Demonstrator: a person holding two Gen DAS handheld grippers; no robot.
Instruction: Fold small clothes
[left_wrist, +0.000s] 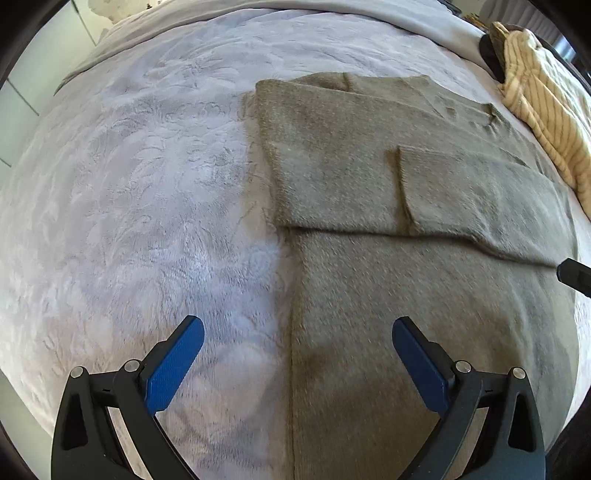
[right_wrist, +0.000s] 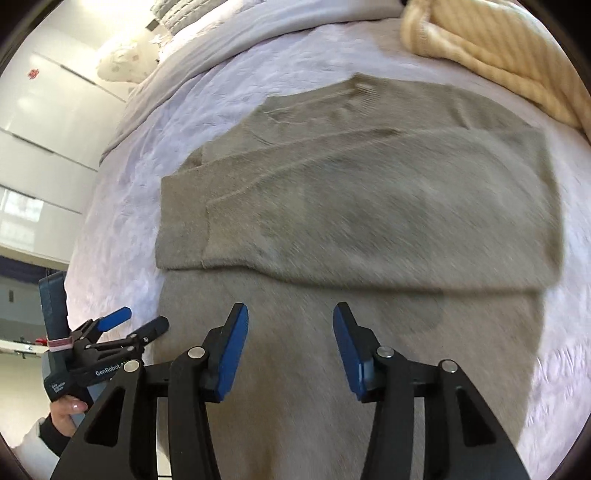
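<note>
Left gripper (left_wrist: 297, 345) spread wide and right gripper (right_wrist: 290, 325) parted, both empty, over olive sweater (right_wrist: 369, 206) at centre frame, sleeves folded across, on lilac blanket (left_wrist: 129, 184).

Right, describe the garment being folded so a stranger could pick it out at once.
Start from the pale lilac plush blanket covering the bed. In its middle lies the olive-grey sweater, fuzzy, with both sleeves folded across its chest. Unlike the cream striped garment bunched up at the far right, it is plain, flat and darker.
</note>
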